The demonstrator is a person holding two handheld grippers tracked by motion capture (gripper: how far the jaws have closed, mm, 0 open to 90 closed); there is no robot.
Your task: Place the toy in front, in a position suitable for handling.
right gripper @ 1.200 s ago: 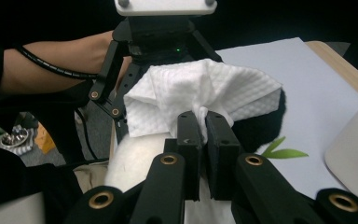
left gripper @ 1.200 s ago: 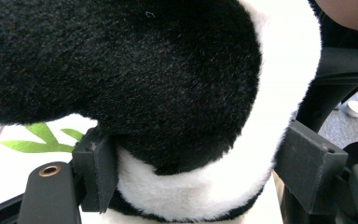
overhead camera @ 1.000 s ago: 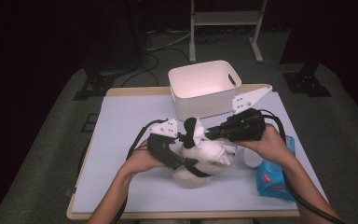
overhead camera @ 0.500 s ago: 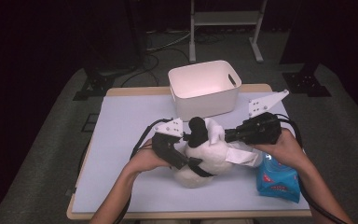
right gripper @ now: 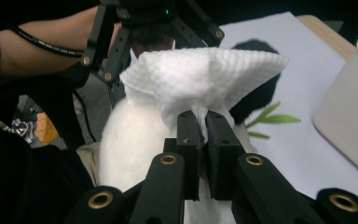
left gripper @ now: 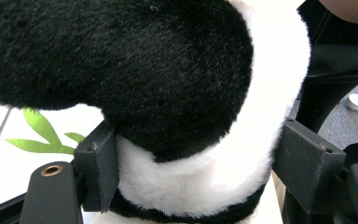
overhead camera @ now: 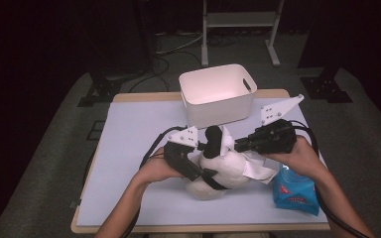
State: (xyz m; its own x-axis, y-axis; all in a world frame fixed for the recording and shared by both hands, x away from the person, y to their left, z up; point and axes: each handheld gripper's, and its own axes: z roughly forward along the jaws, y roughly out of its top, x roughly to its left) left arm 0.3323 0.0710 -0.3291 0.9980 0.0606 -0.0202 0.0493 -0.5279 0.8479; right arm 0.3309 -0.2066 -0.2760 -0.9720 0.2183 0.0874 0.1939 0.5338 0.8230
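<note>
A black-and-white panda plush (overhead camera: 223, 171) lies at the middle of the pale table mat. My left gripper (overhead camera: 202, 159) comes in from its left and is shut on it. In the left gripper view both pads (left gripper: 98, 172) press into the panda plush's white fur (left gripper: 191, 182) just under a black part. My right gripper (overhead camera: 234, 144) reaches in from the right, shut on a white tissue (right gripper: 200, 79) that fans out above its jaws over the plush (right gripper: 126, 135). Part of the tissue (overhead camera: 258, 169) hangs beside the plush.
A white bin (overhead camera: 217, 94) with handle slots stands at the back of the table, just beyond the plush. A blue tissue pack (overhead camera: 295, 191) lies at the front right under the right forearm. Cables trail from both grippers towards the front edge.
The right gripper has drawn a little to the right, off the top of the plush, with the tissue still in its jaws. The left gripper has kept its grip and place.
</note>
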